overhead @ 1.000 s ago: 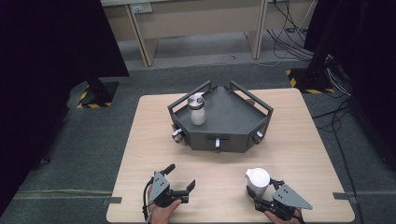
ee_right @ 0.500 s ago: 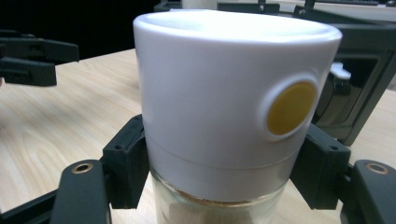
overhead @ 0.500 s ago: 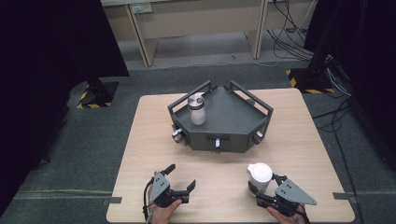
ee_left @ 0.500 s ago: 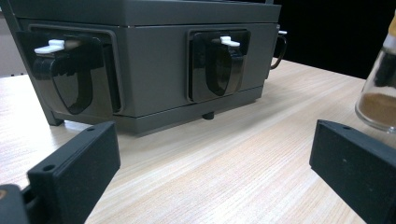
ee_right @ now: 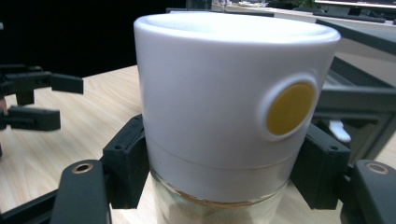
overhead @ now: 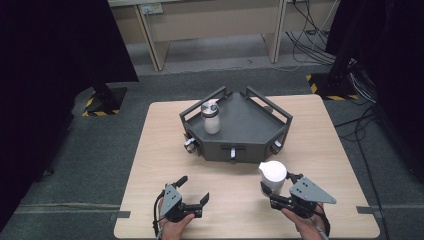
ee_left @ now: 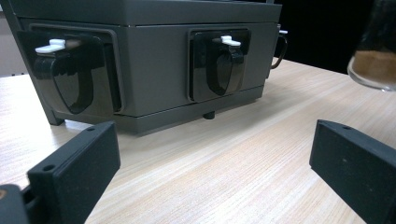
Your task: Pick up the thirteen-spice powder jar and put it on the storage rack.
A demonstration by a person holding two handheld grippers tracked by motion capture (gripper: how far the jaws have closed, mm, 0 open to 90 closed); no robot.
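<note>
Since the earlier frame my right hand-held gripper (overhead: 274, 192) has carried the white-capped spice jar (overhead: 272, 173) slightly up and forward; it clamps the jar above the desk (overhead: 150, 150). Left hand-held gripper (overhead: 192, 192) idles, spread wide. Next: place the jar in the grey rack (overhead: 250, 145), beside the second jar (overhead: 210, 116).

jar (ee_right: 224, 205): glass body, upright between the two black jaws, brown line just under the cap
cap (ee_right: 219, 93): white, yellow round dot (ee_right: 290, 108) on its right side
right gripper (ee_right: 224, 168): jaws pressed on both sides of the jar
left gripper (ee_right: 44, 100): far left, jaws apart, over the table (ee_right: 93, 107)
tray (ee_right: 359, 100): grey, behind right
</note>
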